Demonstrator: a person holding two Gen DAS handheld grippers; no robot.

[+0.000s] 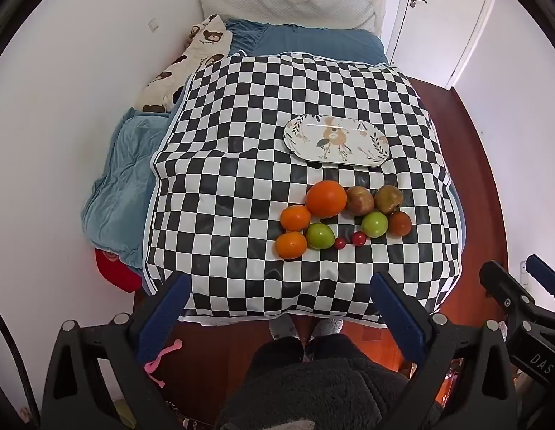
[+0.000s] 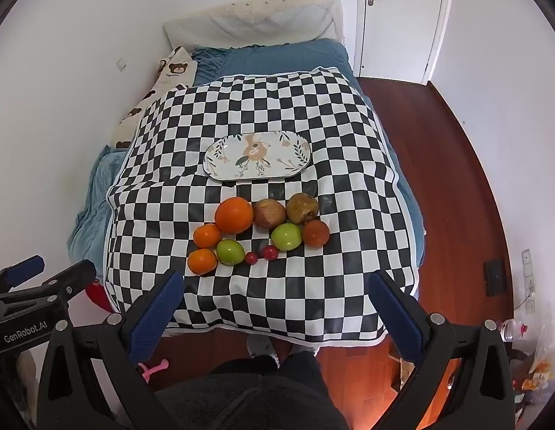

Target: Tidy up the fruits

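- A small bedroom: white walls, a white door [image 2: 399, 18], red-brown wood floor, and a bed [image 1: 313, 44] in blue bedding with a black-and-white checkered cloth [image 1: 241, 143] spread over its near end.
- The fruits sit in a tight cluster on the cloth, ahead of and below both grippers: a large orange [image 1: 325, 199], two small oranges touching at its left, two green apples, two tiny red fruits, and brownish apples or pears on the right.
- Beyond the cluster, apart from it, lies an empty oval floral plate [image 1: 336, 142], long axis running crosswise.
- The left gripper [image 1: 281, 308] hangs with fingers spread wide, nothing between them; the cluster lies slightly right of its centre.
- The right gripper [image 2: 277, 308] is equally spread and empty; the cluster sits slightly left of centre.
- Neither looks clearly nearer; each would likely take its own side.
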